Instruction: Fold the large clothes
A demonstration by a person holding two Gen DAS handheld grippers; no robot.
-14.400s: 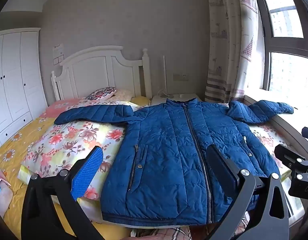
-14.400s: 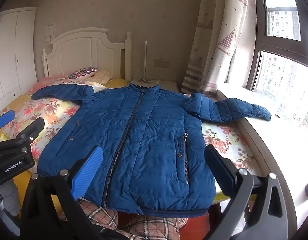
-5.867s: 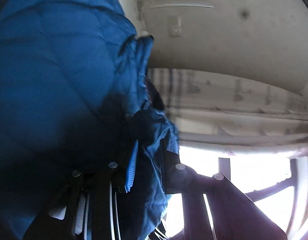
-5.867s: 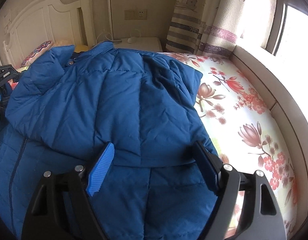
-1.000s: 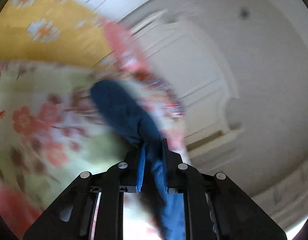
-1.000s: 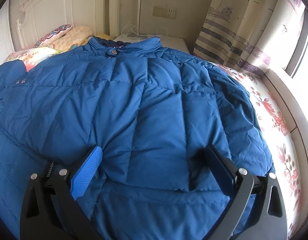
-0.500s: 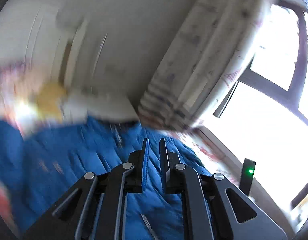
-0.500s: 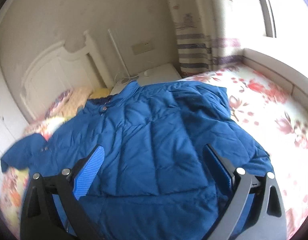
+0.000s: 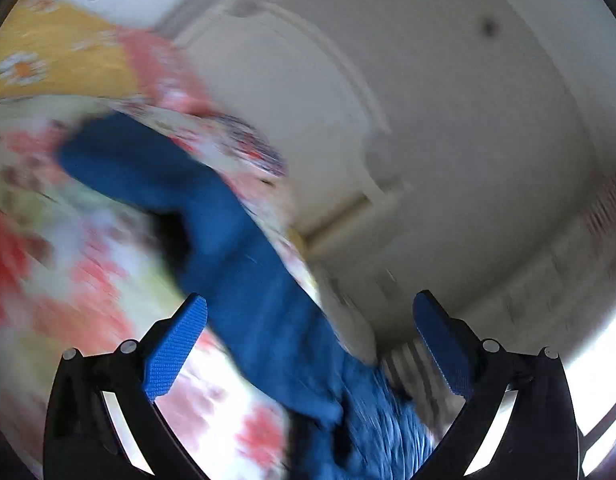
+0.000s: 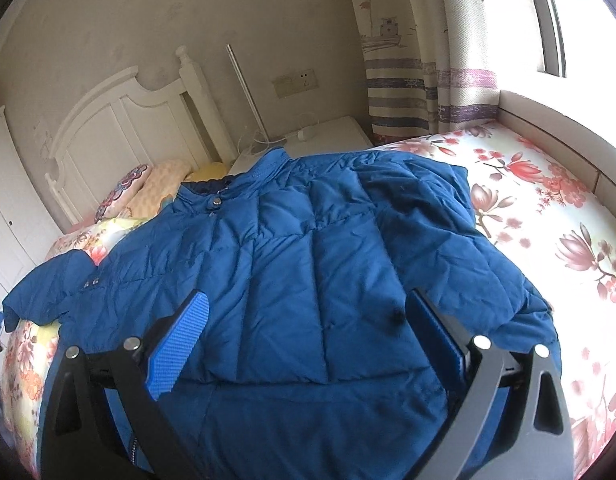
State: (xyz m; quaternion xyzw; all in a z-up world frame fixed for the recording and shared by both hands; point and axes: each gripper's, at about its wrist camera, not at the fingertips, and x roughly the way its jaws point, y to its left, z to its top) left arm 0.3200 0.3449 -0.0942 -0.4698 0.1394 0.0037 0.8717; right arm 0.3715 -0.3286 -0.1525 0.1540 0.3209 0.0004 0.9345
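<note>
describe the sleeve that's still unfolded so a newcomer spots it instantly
Start at the white headboard, then the blue jacket spread on the floral bed below. The sleeve sticks out past the jacket's left edge over the floral quilt, with two metal snaps near its cuff.

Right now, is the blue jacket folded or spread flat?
Partly folded: the blue jacket has one side lying over its body; the other sleeve lies outstretched.

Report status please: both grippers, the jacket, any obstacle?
Left gripper opening, sleeve between jaws. Right gripper open, empty, above jacket. No obstacle seen.
</note>
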